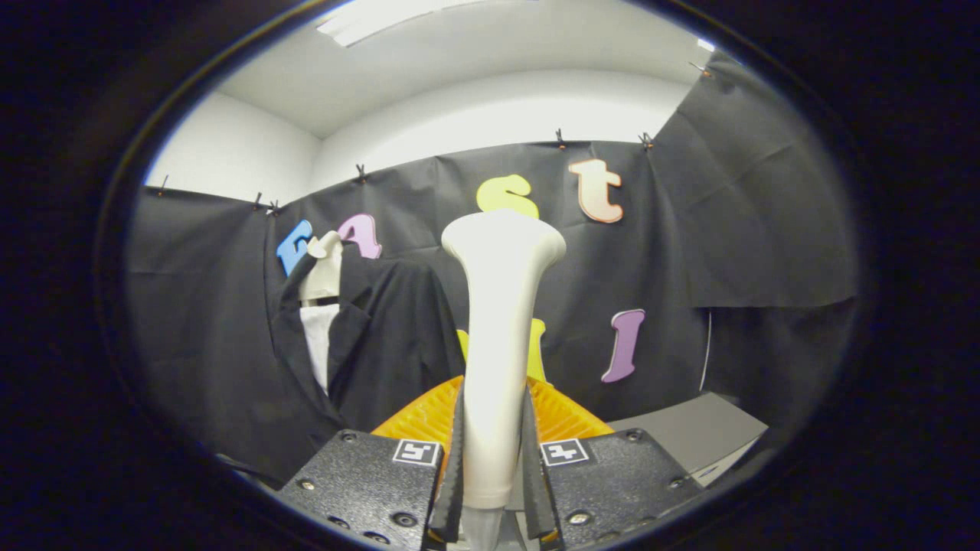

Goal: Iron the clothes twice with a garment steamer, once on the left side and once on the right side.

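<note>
— Clamped between the two fingers (pixel 457 459) of the gripper (pixel 494 467), a white garment steamer (pixel 499 337) is held by its narrow handle, the jaws being closed in until both press on it from either side. Why is it gripped so low?

— The slim part of the handle is likely chosen because it fits the jaws; the flared steam head is thereby left free above and ahead of the fingertips, upright and pointed toward the booth.

— And what is seen just behind the handle?

— An orange ribbed object (pixel 563 413) is seen low down just beyond the fingers, partly hidden by the steamer; what it is cannot be told. A grey surface (pixel 689 432) lies beyond it to the right.

— Where is the clothing?

— A black jacket (pixel 390 337) over a white shirt (pixel 318 344) is hung on a pale mannequin bust (pixel 325 268), set against the black cloth wall, beyond the fingers and to the left of the steamer head. It is presumably dressed upright so that both front panels can be stroked downward.

— Is the fabric being touched?

— No contact is seen; the head stands well apart from the jacket. Neither pass is judged to be in hand yet, and the head would first have to be swung left and brought to the cloth.
</note>
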Demonstrator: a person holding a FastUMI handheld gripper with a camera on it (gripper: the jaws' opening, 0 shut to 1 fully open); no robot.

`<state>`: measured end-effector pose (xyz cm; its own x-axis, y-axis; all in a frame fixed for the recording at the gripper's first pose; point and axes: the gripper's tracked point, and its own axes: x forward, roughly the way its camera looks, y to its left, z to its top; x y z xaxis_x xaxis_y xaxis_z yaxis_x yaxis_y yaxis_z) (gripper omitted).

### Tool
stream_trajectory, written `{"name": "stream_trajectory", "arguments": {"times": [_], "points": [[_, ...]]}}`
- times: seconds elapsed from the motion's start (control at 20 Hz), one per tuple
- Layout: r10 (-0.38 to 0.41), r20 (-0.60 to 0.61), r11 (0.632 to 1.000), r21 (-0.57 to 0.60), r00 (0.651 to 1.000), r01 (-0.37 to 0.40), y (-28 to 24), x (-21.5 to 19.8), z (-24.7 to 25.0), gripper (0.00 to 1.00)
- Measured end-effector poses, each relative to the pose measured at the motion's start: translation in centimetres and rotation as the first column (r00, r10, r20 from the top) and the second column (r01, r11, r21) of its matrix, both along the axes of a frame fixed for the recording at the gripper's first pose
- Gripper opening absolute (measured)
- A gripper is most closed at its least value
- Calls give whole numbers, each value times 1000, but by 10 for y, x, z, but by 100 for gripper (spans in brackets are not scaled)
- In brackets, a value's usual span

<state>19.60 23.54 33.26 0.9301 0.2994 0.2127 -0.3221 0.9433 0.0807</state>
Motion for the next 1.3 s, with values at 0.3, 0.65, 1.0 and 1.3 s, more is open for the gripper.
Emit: {"name": "stream_trajectory", "arguments": {"times": [0.3, 0.65, 1.0, 1.3], "points": [[37, 20, 998, -55, 999, -36, 81, 3, 19, 35], [76, -23, 989, -124, 997, -78, 149, 17, 4, 35], [72, -82, 984, -159, 994, -85, 163, 28, -28, 35], [67, -145, 980, -177, 987, -93, 163, 30, -66, 35]]}}
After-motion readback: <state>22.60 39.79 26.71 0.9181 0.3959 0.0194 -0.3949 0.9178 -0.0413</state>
